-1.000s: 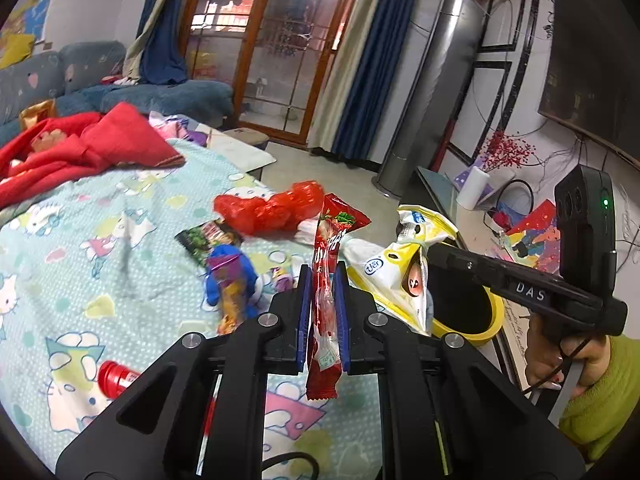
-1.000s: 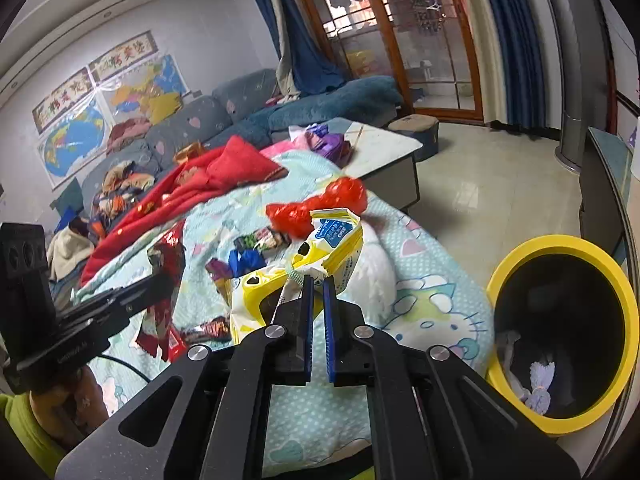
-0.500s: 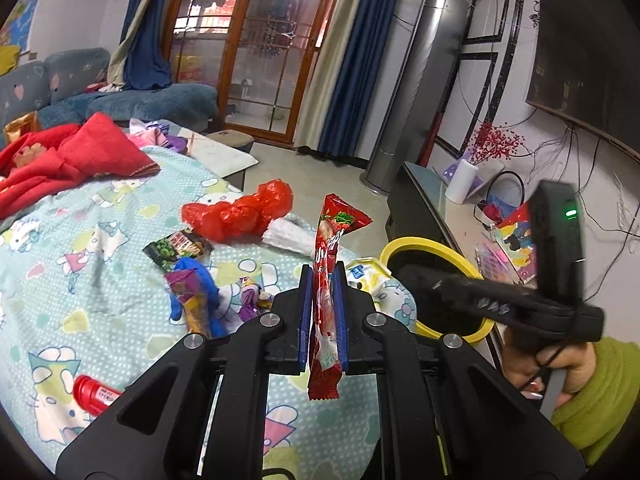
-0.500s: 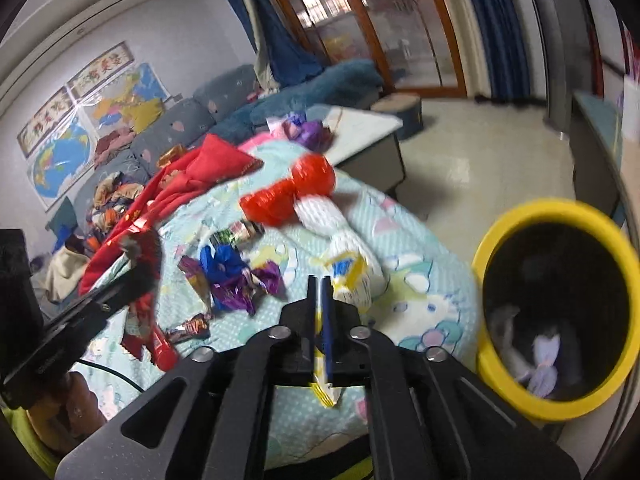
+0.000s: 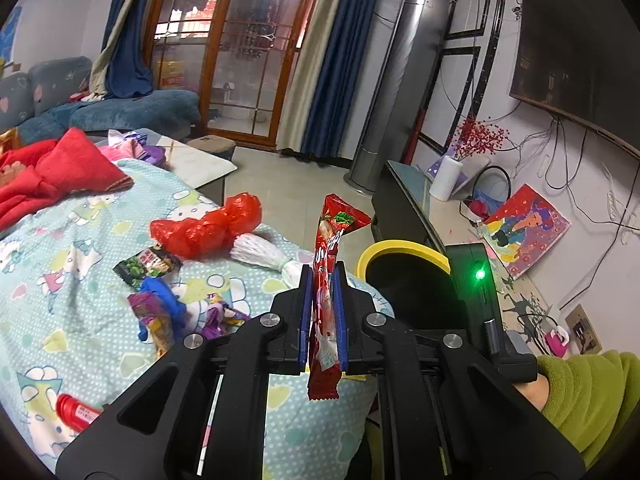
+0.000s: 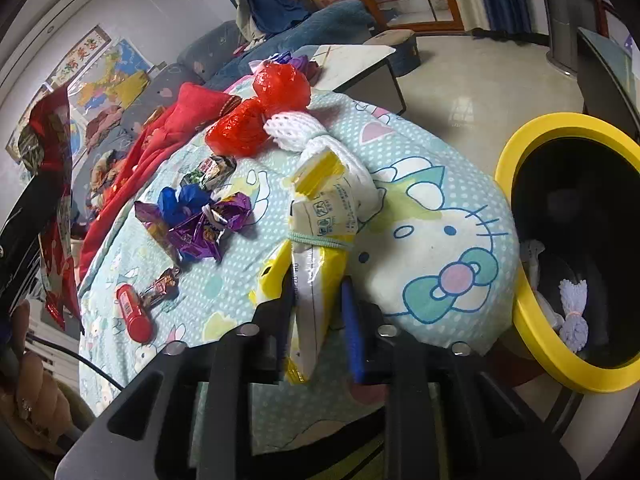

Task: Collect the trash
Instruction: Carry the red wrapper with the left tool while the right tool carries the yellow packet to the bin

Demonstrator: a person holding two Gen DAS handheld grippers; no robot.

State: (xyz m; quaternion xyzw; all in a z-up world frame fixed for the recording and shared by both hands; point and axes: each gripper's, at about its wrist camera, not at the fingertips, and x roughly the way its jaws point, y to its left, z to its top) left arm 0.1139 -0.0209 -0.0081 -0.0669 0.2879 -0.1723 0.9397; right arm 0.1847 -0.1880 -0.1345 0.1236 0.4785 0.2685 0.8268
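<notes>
Left wrist view
My left gripper (image 5: 323, 312): closed on the red snack wrapper (image 5: 328, 280), which stands upright between the blue pads and sticks out above and below them.
Bin (image 5: 400, 249): yellow-rimmed, black inside, just right of my wrapper and beyond the near edge of the bed (image 5: 80, 280); from here I cannot tell what is in it.
Bed litter: red plastic bag (image 5: 208, 230) on the far side with a white foam net (image 5: 264, 254) touching it, a green packet (image 5: 146, 264) and purple and blue wrappers (image 5: 160, 312) nearer, a red tube (image 5: 76, 412) near left.

Right wrist view
My right gripper (image 6: 320, 312): partly open, a clear gap on the right side; the yellow and white snack bag (image 6: 320, 248) hangs between the pads, lying against the left one. A pale green band circles the bag's middle.
Bin (image 6: 532, 320): to the right, beside the bed; a white foam net (image 6: 574, 312) and other pale scraps lie in the bottom.
My left gripper (image 6: 24, 248): at far left, with the red snack wrapper (image 6: 52, 160) held up in it.
</notes>
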